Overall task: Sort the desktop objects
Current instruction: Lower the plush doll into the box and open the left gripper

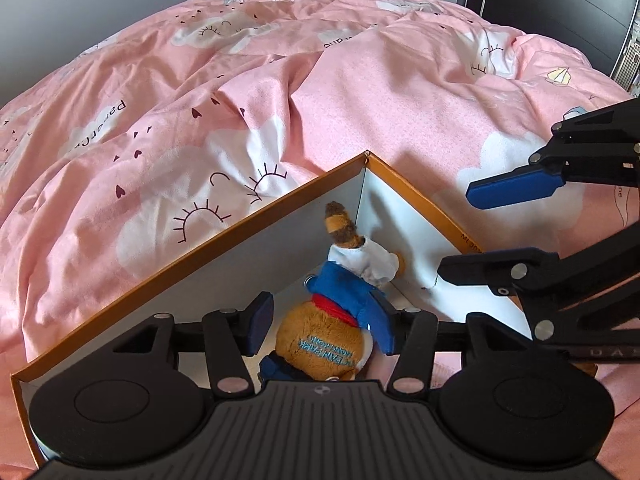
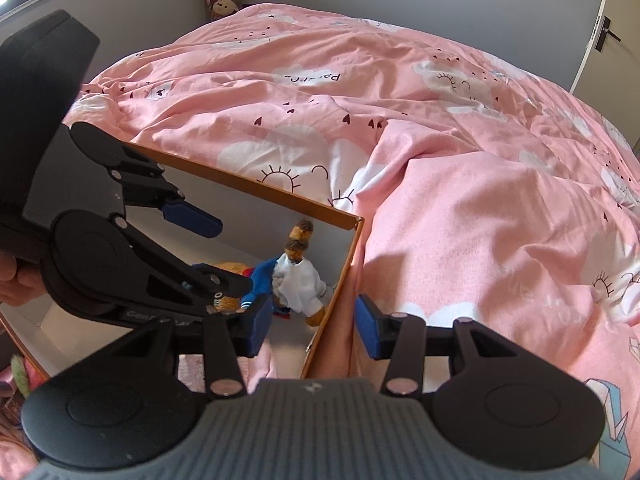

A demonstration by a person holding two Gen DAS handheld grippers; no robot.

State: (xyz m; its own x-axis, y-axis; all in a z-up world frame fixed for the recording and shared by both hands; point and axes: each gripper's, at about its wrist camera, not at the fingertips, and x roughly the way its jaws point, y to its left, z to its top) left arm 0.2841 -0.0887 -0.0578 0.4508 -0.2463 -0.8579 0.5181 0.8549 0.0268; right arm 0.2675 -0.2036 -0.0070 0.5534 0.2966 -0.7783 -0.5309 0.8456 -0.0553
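Pink bedding (image 1: 248,92) printed with clouds, suns and small hearts fills both views, and an orange-rimmed cardboard box (image 1: 188,258) with white inner walls sits on it. A plush toy (image 1: 332,336) in a blue jacket and red scarf lies in the box's far corner, next to a smaller figure in white (image 1: 366,260).

Judging by this, the placing step is at its end: the left gripper (image 1: 320,330) hangs over the toy with its blue pads spread to either side of it, apparently no longer pressing. The right gripper (image 2: 312,326) straddles the box's side wall with its jaws at a middling gap, one pad inside the box and one outside, and I cannot tell whether it pinches the cardboard.

Next, the left gripper probably needs to lift straight out without snagging the jacket, then go for another object.

Turquoise stitching on the toy's back seems to read "OCEAN PARK HONG KONG", upside down. Printing on the box rim begins "ML 30".
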